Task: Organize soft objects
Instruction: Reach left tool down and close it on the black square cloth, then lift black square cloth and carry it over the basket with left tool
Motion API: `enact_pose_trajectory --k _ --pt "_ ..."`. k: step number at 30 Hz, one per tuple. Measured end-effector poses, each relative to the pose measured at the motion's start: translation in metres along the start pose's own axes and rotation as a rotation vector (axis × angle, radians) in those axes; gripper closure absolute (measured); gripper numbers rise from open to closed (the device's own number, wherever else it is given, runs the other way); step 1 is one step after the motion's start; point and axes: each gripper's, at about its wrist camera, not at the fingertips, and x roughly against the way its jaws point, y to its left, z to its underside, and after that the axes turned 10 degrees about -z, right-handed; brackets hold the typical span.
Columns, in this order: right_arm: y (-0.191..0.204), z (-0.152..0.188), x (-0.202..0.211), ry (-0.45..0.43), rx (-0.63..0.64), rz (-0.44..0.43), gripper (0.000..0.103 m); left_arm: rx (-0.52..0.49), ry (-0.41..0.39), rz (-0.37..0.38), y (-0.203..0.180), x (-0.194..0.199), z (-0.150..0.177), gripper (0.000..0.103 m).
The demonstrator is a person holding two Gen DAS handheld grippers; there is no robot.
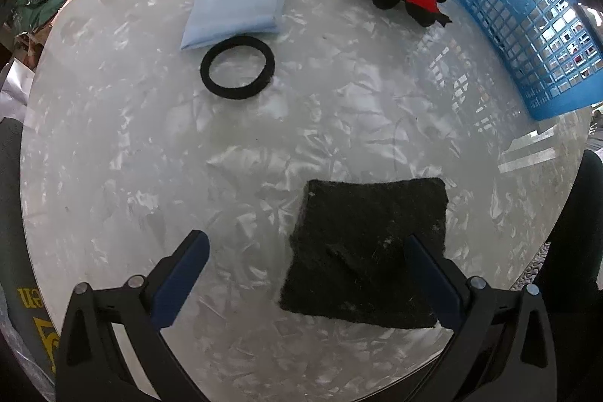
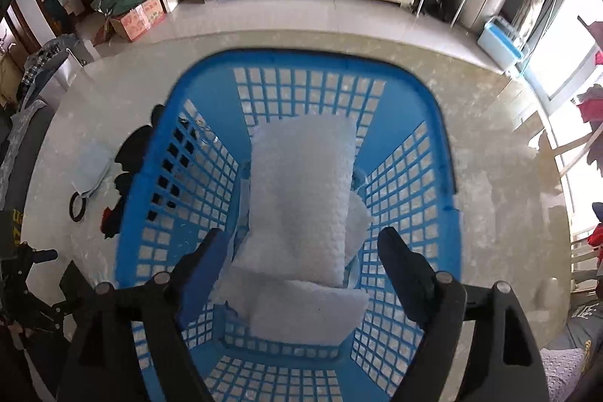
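Two spread right fingers flanking white cloth in basket.

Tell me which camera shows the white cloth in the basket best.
Right wrist: the white cloth lies in full view inside the blue basket, below the open right gripper. Left wrist shows only the basket's outer wall, no cloth.

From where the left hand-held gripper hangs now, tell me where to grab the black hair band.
Take the black hair band across its near arc, coming straight down from above. It lies flat on the table as an open ring, so one finger can drop inside the hole. Its far arc touches the folded blue cloth, which would probably get pinched too.
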Motion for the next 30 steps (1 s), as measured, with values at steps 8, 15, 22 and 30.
enact_pose_trajectory --k 8,15,22,30 --pt "0.008 0.034 0.038 -0.032 0.012 -0.001 0.01 -0.005 -0.009 0.007 -0.003 0.0 0.003 0.001" --pt "0.004 0.034 0.035 -0.037 0.004 -0.024 0.008 -0.103 -0.02 -0.013 -0.033 0.011 0.008 0.035" --pt "-0.002 0.037 0.037 -0.049 -0.026 -0.034 0.008 -0.09 -0.031 0.029 -0.045 0.021 0.009 0.076" --pt "0.002 0.044 0.042 -0.052 -0.022 -0.036 0.008 -0.031 -0.019 0.065 -0.052 0.027 0.014 0.088"
